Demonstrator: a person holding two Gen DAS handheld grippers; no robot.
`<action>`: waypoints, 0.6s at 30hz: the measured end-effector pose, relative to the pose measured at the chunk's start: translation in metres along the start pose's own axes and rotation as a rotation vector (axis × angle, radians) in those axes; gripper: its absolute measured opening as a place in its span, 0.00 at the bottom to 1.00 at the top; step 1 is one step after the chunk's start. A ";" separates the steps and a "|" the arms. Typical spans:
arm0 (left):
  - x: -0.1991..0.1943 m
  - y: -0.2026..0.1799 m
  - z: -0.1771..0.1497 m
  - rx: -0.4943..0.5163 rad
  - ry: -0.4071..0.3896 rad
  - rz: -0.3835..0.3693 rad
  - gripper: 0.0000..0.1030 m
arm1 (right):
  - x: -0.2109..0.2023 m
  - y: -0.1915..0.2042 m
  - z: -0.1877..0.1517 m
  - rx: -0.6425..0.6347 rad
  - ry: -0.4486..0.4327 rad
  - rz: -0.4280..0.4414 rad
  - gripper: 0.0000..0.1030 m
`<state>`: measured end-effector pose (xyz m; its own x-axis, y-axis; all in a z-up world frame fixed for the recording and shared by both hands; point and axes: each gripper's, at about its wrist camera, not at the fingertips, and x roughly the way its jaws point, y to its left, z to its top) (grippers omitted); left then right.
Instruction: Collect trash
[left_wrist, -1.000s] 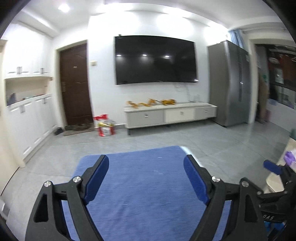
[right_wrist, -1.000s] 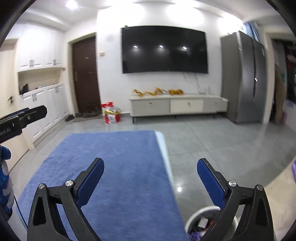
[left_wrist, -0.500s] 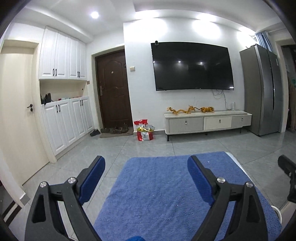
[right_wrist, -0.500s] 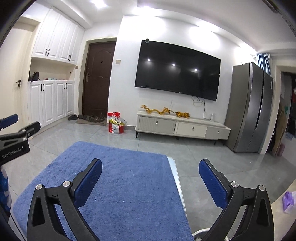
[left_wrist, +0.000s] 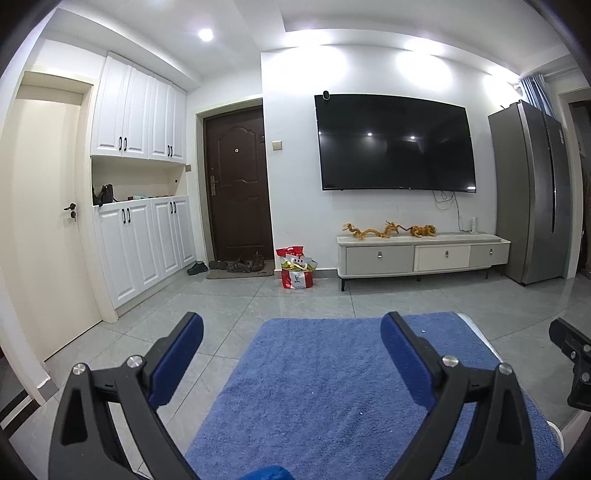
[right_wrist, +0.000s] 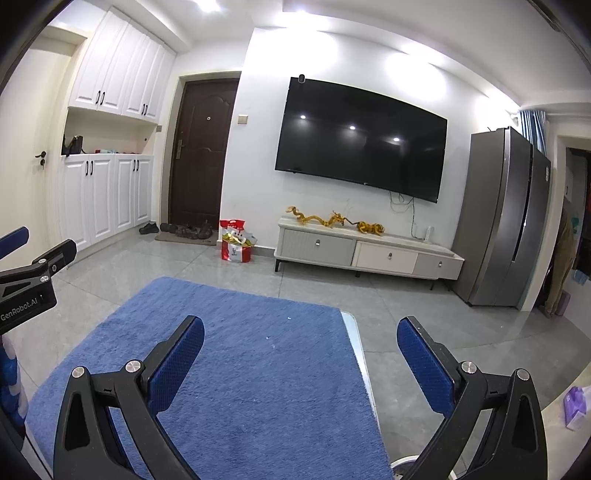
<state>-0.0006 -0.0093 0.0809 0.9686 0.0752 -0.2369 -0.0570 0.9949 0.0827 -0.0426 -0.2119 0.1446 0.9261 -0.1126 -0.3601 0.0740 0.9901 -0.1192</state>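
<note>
One television (left_wrist: 395, 144), one dark door (left_wrist: 236, 184), one refrigerator (left_wrist: 532, 192), one blue towel (left_wrist: 332, 387), one red bag (left_wrist: 297, 267), three drawers (left_wrist: 424, 256) and two golden figurines (left_wrist: 373, 230) are visible.

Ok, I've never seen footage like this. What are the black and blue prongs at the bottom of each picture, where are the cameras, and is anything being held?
There is no robot here. A person carries a two-finger gripper in each hand, and a fisheye camera on each one looks forward along its fingers. One picture comes from the left gripper, the other from the right gripper. The prongs are the fingers: black arms with blue pads. Both grippers are open, with nothing between the pads.

Below them lies a blue towel-like cloth on a surface with a pale edge. A few tiny white specks sit on it; nothing else shows there. At the right view's lower right is a purple and white packet. Beyond are a wall TV, a low cabinet, a red bag on the floor and a fridge.
</note>
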 end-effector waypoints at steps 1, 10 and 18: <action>0.000 -0.001 0.000 0.004 -0.001 0.004 0.95 | 0.000 -0.002 -0.001 0.005 0.001 0.002 0.99; 0.002 -0.008 -0.002 0.023 0.020 0.010 0.95 | 0.006 -0.013 -0.009 0.043 0.023 -0.007 0.99; 0.004 -0.010 -0.003 0.027 0.025 0.012 0.95 | 0.010 -0.014 -0.015 0.058 0.044 -0.008 0.99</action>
<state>0.0030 -0.0183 0.0765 0.9615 0.0887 -0.2603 -0.0612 0.9918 0.1117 -0.0395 -0.2280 0.1292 0.9082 -0.1229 -0.4001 0.1040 0.9922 -0.0687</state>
